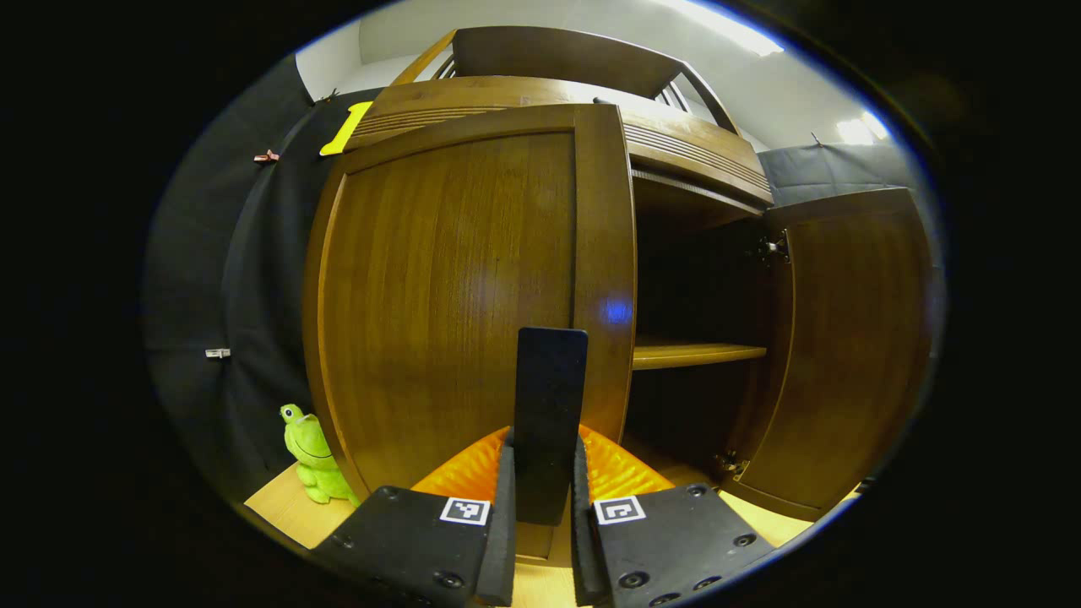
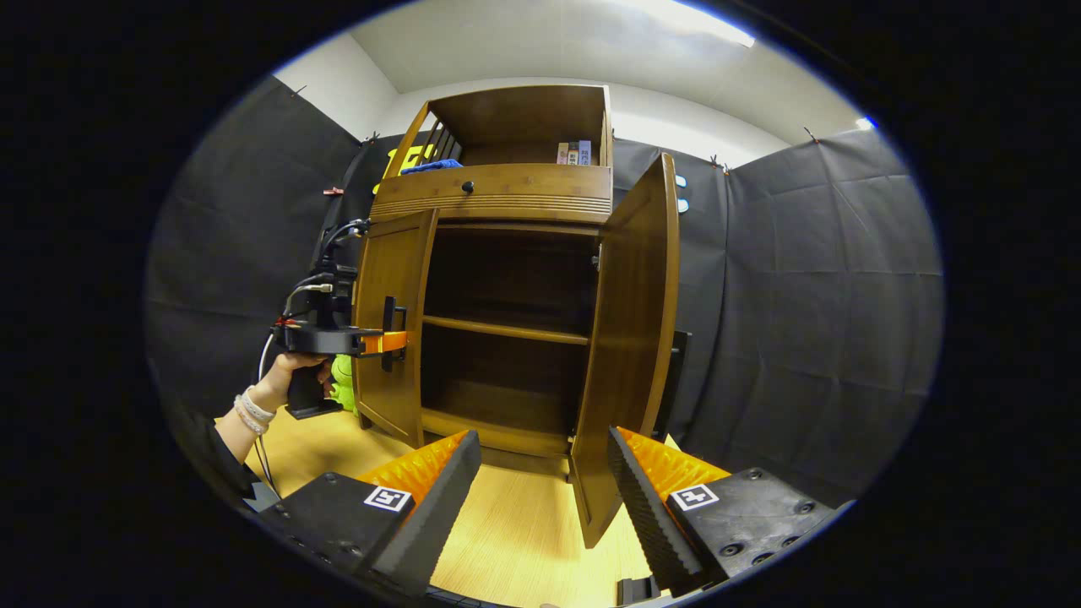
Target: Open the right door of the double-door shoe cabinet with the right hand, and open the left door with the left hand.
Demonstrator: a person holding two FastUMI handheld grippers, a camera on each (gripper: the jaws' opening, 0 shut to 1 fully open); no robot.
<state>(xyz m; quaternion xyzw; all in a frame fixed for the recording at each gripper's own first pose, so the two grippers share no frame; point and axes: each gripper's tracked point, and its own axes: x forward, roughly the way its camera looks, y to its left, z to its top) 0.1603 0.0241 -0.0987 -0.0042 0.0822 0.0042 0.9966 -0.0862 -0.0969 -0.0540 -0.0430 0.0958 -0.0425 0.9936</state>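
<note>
Shoe cabinet (image 2: 507, 253) sits centre frame in the right gripper view, on a light wood floor (image 2: 515, 523). Right door (image 2: 629, 338) swung wide open, edge-on, right of centre. Left door (image 2: 393, 325) partly open, left of centre; its dark handle (image 2: 390, 331) is near the door's free edge.

In the left gripper view the left door (image 1: 473, 295) takes up centre frame, the handle (image 1: 549, 414) a dark vertical bar at lower centre. Left gripper (image 1: 542, 481) at bottom centre, jaws clamped on the handle, both pads touching it. Right door (image 1: 844, 346) stands open at right of frame, hinge hardware visible at its inner edge. Shelf (image 1: 697, 353) shows in the dark interior between the doors.

Right gripper (image 2: 545, 473) at bottom centre of its own view, jaws wide apart, holding nothing, apart from the right door, whose lower edge shows between the fingers.

Left gripper (image 2: 372, 340) also seen mid-left in the right gripper view, held by a hand (image 2: 296, 371) with bracelets at the wrist, orange fingers at the handle.

Inside: one shelf (image 2: 505, 329) across the middle. Drawer with a knob (image 2: 466, 187) above the doors, open top compartment with small items. Green frog plush (image 1: 312, 456) on the floor at lower left of the left gripper view, beside the cabinet.
</note>
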